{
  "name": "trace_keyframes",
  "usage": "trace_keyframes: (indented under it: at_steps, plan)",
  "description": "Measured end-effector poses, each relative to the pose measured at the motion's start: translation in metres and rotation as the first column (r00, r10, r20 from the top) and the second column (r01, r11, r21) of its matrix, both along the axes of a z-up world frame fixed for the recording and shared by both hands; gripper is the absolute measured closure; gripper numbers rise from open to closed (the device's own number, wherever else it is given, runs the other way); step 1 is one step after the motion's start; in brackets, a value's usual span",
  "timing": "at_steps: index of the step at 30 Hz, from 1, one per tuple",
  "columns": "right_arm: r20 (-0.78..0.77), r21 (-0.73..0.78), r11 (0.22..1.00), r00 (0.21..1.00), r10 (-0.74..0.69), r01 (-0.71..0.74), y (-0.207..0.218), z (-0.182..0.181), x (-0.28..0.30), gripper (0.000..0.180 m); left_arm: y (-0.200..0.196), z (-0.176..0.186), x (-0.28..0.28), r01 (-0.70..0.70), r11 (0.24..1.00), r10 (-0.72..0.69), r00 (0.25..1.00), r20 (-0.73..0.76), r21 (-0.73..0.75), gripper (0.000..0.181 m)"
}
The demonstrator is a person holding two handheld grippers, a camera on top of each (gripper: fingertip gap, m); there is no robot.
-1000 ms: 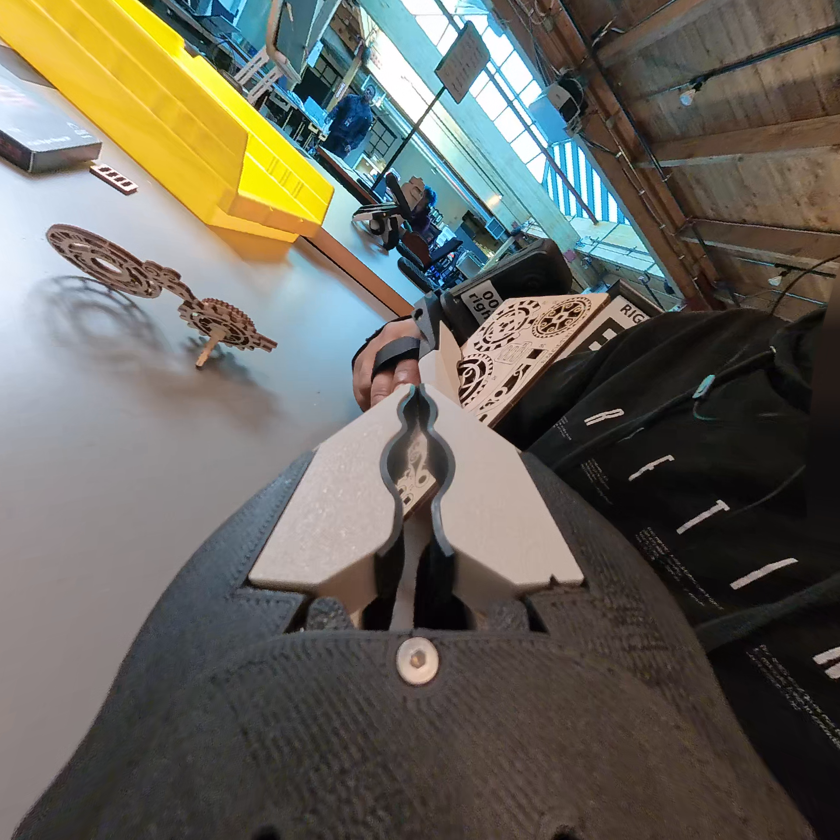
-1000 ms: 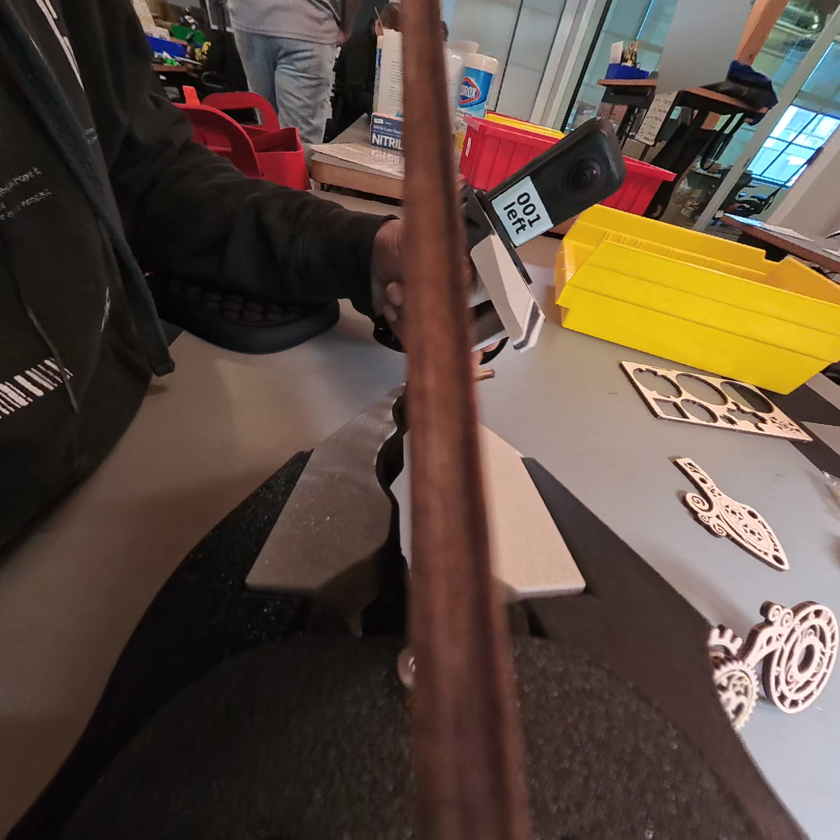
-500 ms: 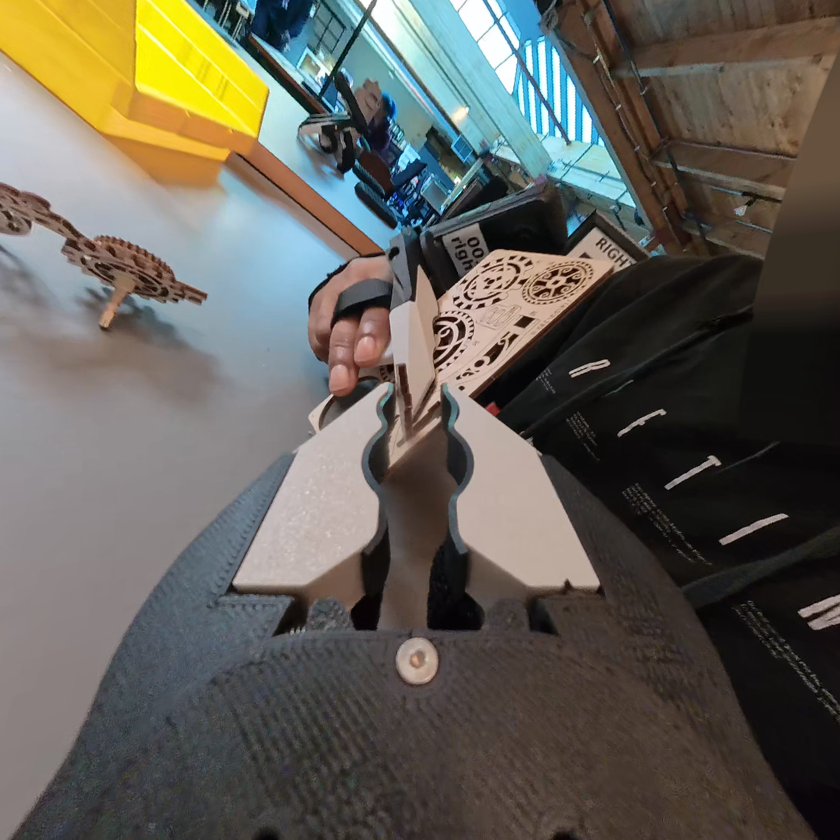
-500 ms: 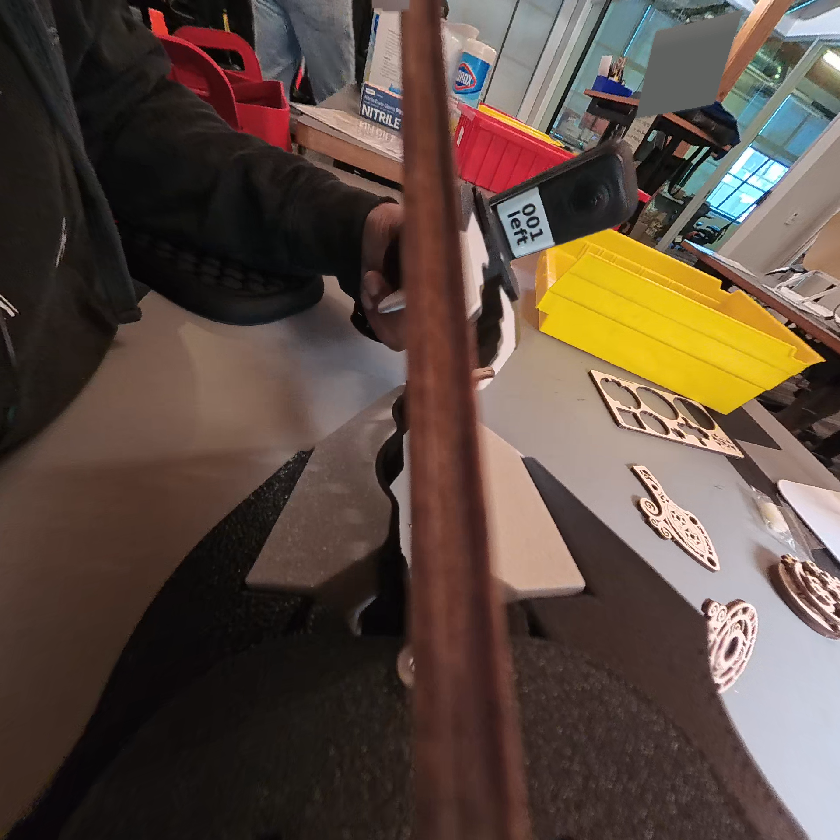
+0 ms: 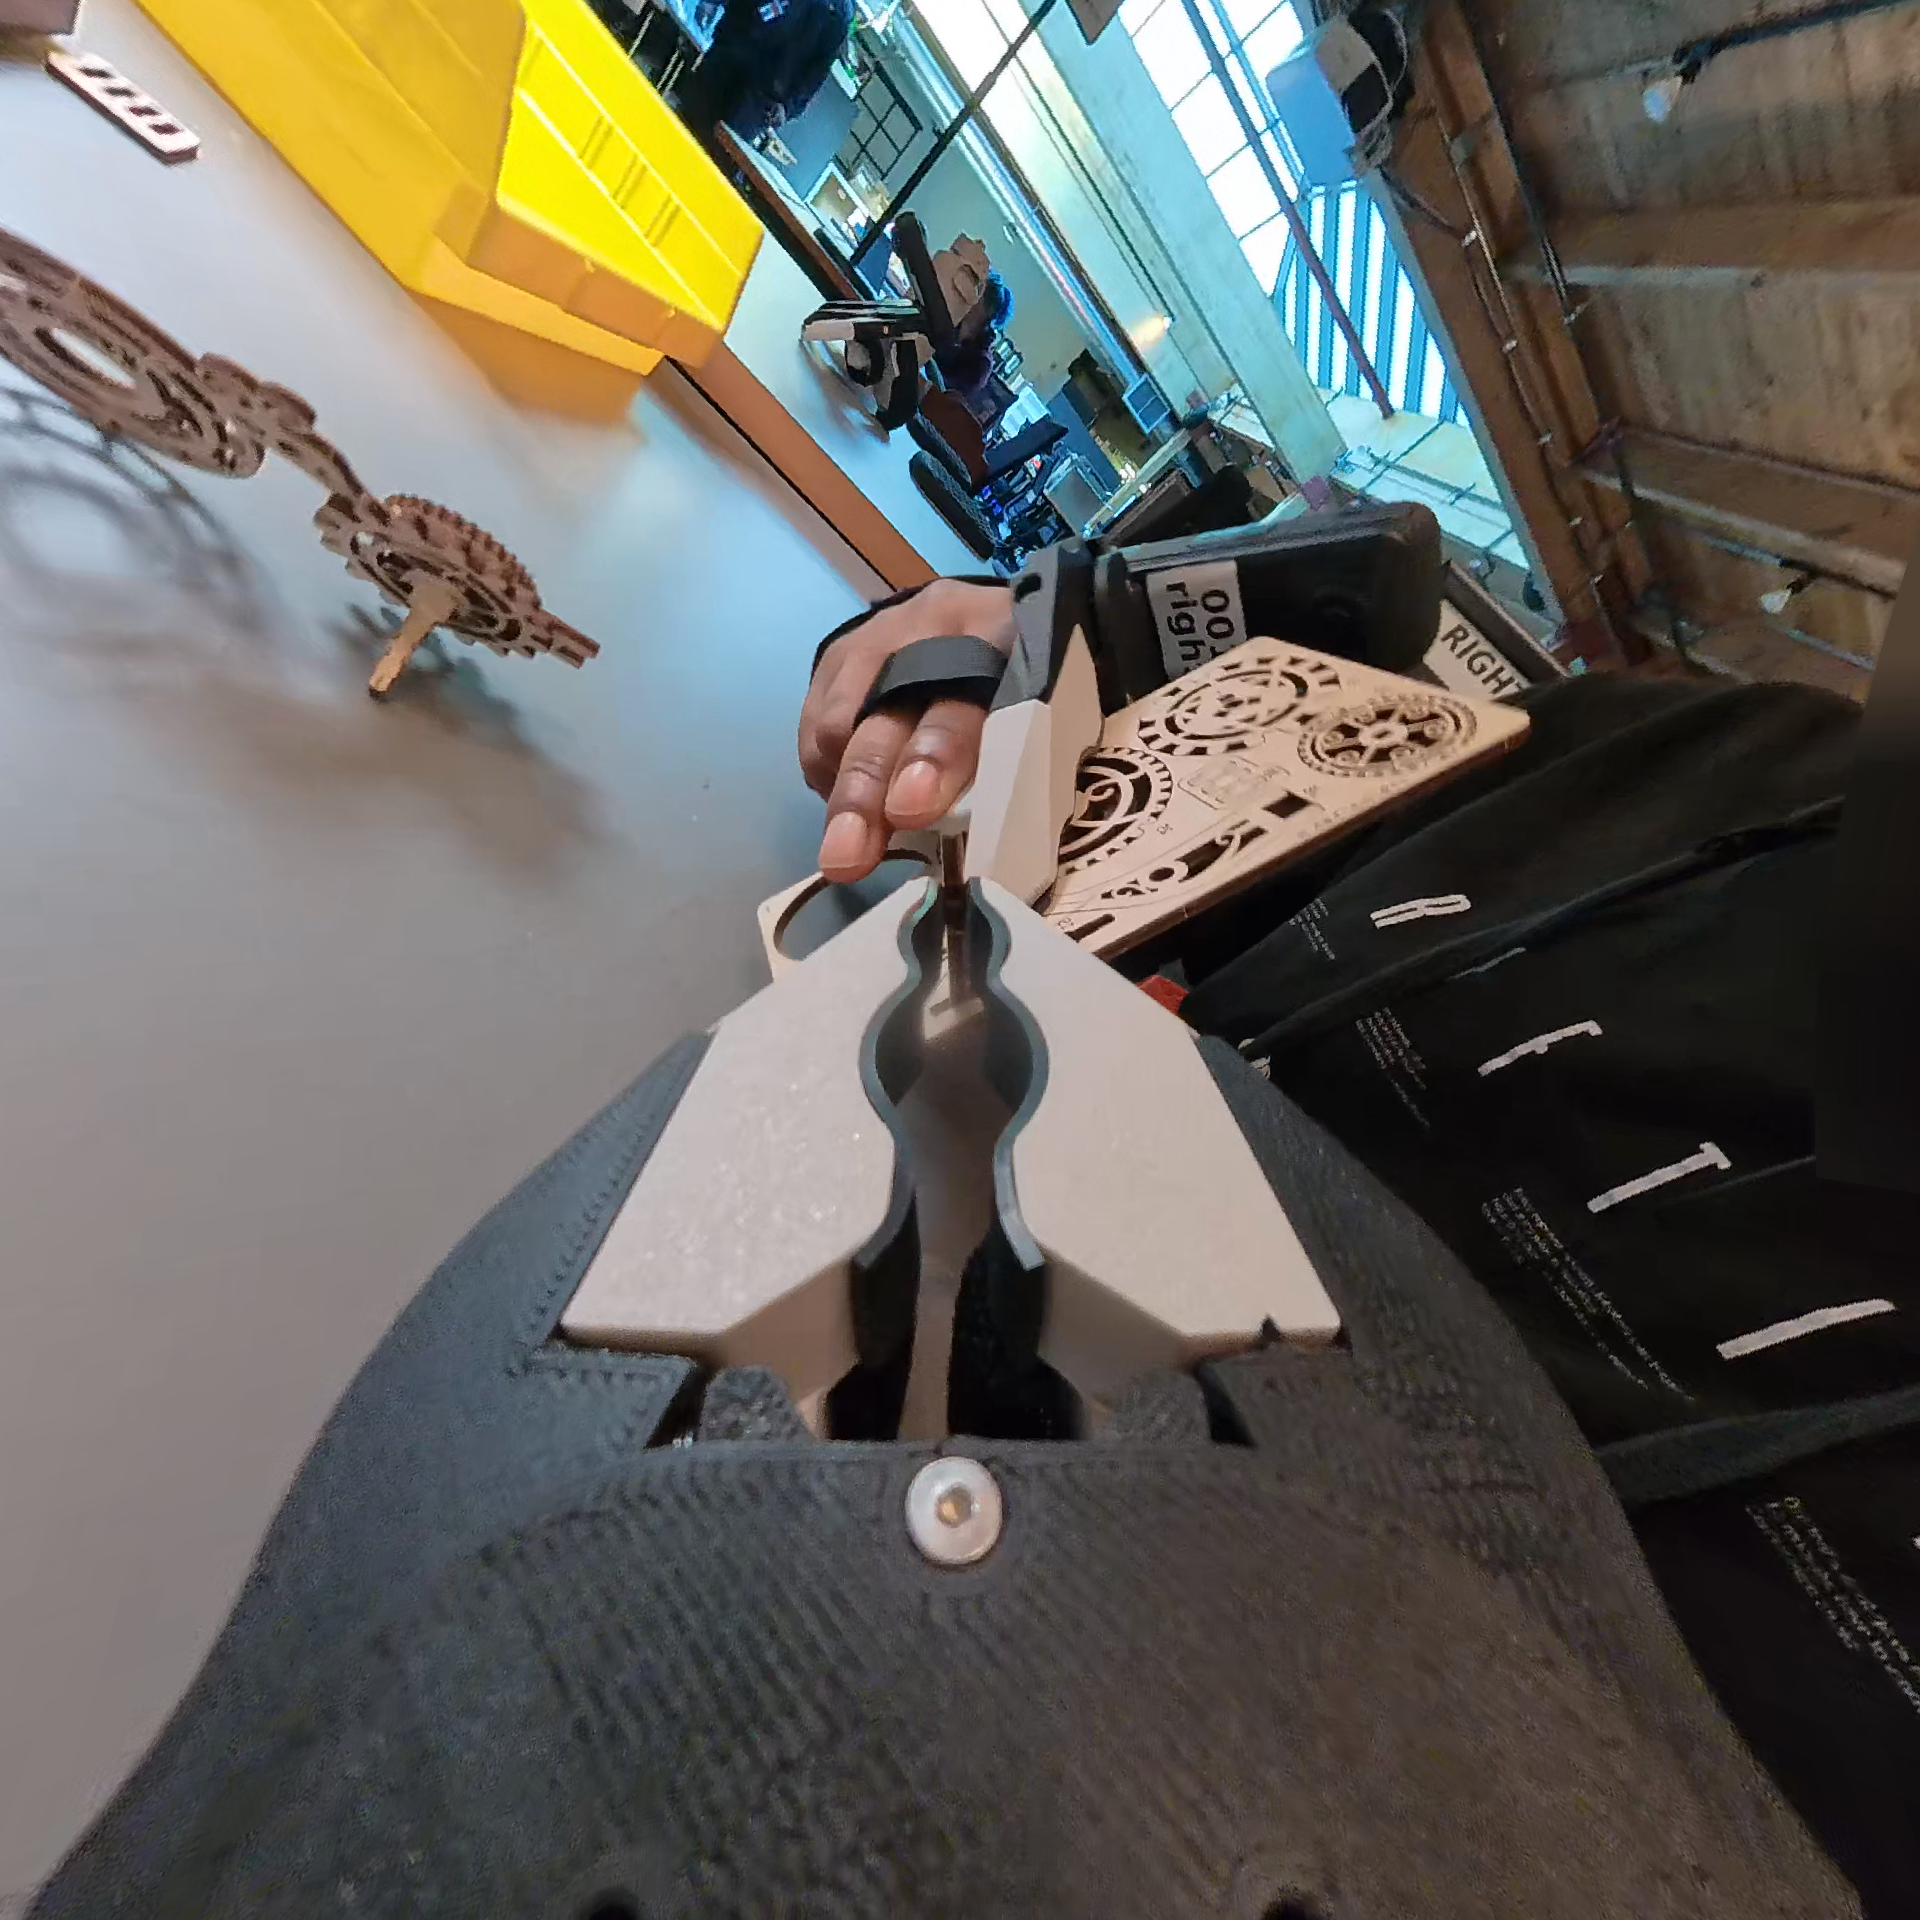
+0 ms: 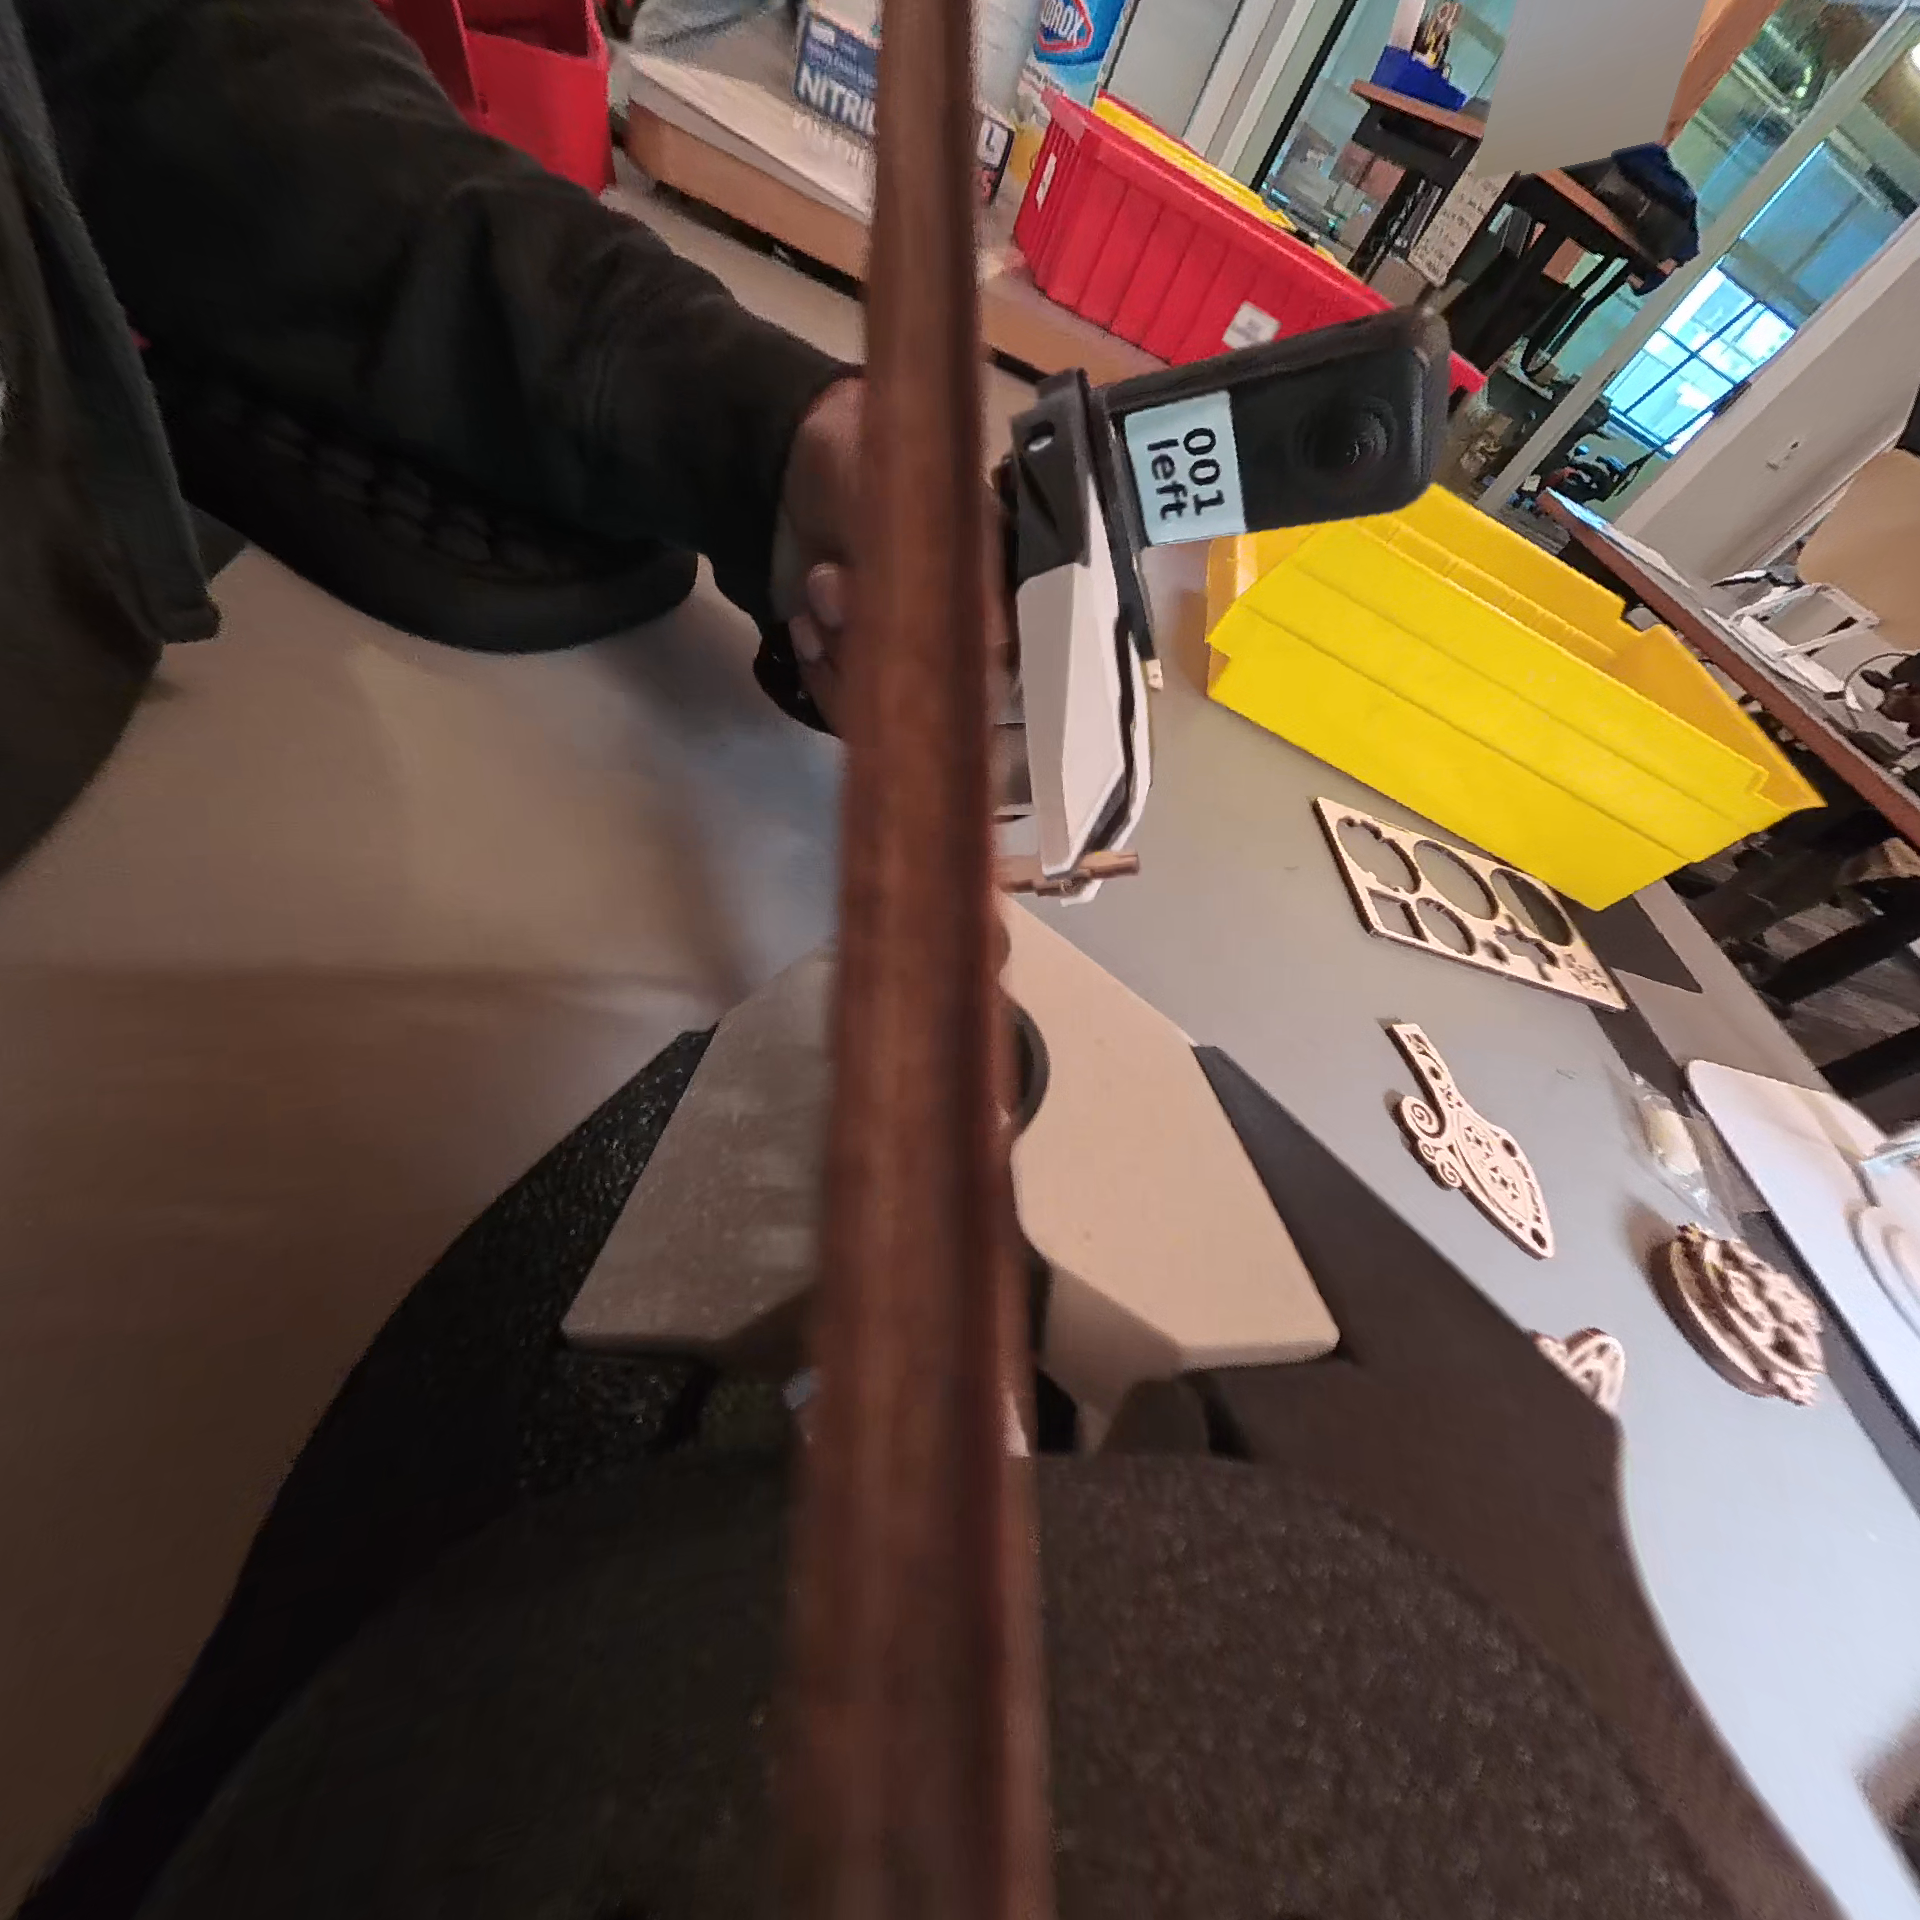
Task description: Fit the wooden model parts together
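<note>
Two grippers work above the grey table (image 6: 312,935). The left gripper (image 5: 953,904) pinches a small wooden peg (image 5: 951,966) at its fingertips; the right gripper (image 6: 925,997) is clamped on a laser-cut wooden sheet (image 5: 1278,769) (pale, with engraved gears, seen edge-on from its own camera). Farther right lie one emptied sheet (image 6: 1455,904), three loose ornate parts (image 6: 1475,1153) and one yellow bin (image 6: 1475,665).

The surface (image 5: 312,987) is seen as smooth grey with a soft sheen. The wooden sheet (image 5: 1278,769) is pale matt plywood, its cut edges (image 6: 914,935) burnt dark brown. The left gripper (image 5: 951,914) is made of matt grainy light plastic over rough black layered plastic. The yellow bin (image 6: 1455,665) is glossy plastic
</note>
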State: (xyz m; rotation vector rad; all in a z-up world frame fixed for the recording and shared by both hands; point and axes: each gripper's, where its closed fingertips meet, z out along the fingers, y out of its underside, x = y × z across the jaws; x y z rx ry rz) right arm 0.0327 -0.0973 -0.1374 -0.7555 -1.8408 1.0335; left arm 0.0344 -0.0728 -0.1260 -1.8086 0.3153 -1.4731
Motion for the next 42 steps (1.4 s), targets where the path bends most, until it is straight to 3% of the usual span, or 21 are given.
trace_keyframes:
  at_steps: [6, 12, 17, 20, 23, 27, 31, 34, 38, 42]
  plan:
    - [-0.006, 0.196, 0.981, 1.0, -0.013, 0.014, 0.0, -0.008, -0.001, 0.178, 0.004, -0.011, -0.004, -0.007, 0.994, 0.014, 0.998, 0.057, -0.111, 0.18]
    - [-0.021, 0.355, 0.934, 1.0, -0.022, 0.028, 0.002, -0.012, -0.002, 0.177, 0.006, -0.015, -0.006, -0.02, 0.989, 0.03, 0.997, 0.067, -0.144, 0.18]
    - [-0.017, 0.466, 0.885, 1.0, 0.013, -0.004, -0.009, -0.024, -0.002, 0.179, 0.016, 0.001, -0.033, -0.113, 0.987, 0.13, 0.98, 0.152, -0.116, 0.179]
    - [-0.022, 0.274, 0.961, 1.0, -0.018, 0.023, 0.001, -0.01, -0.002, 0.18, 0.017, 0.012, -0.042, -0.174, 0.984, 0.176, 0.978, 0.109, -0.028, 0.179]
    - [0.067, -0.074, 0.993, 0.994, -0.089, 0.094, 0.02, -0.001, -0.005, 0.178, 0.022, 0.024, -0.062, -0.28, 0.952, 0.283, 0.959, -0.005, 0.128, 0.179]
    - [0.238, -0.386, 0.9, 0.964, -0.115, 0.203, 0.033, 0.002, -0.017, 0.178, 0.015, 0.037, -0.073, -0.278, 0.926, 0.312, 0.944, -0.102, 0.257, 0.18]
    - [0.459, -0.627, 0.711, 0.888, 0.007, 0.318, 0.029, -0.006, -0.031, 0.177, 0.011, 0.033, -0.069, -0.241, 0.93, 0.297, 0.937, -0.183, 0.276, 0.18]
    - [0.552, -0.682, 0.635, 0.825, 0.12, 0.364, 0.019, -0.012, -0.04, 0.177, 0.01, 0.038, -0.073, -0.25, 0.918, 0.318, 0.928, -0.193, 0.309, 0.18]
    - [0.636, -0.603, 0.704, 0.759, 0.139, 0.376, 0.01, -0.021, -0.06, 0.177, 0.01, 0.041, -0.078, -0.27, 0.916, 0.331, 0.927, -0.176, 0.298, 0.18]
    - [0.659, -0.542, 0.751, 0.746, 0.1, 0.378, 0.01, -0.03, -0.077, 0.169, 0.016, 0.031, -0.085, -0.312, 0.911, 0.371, 0.905, -0.208, 0.27, 0.18]
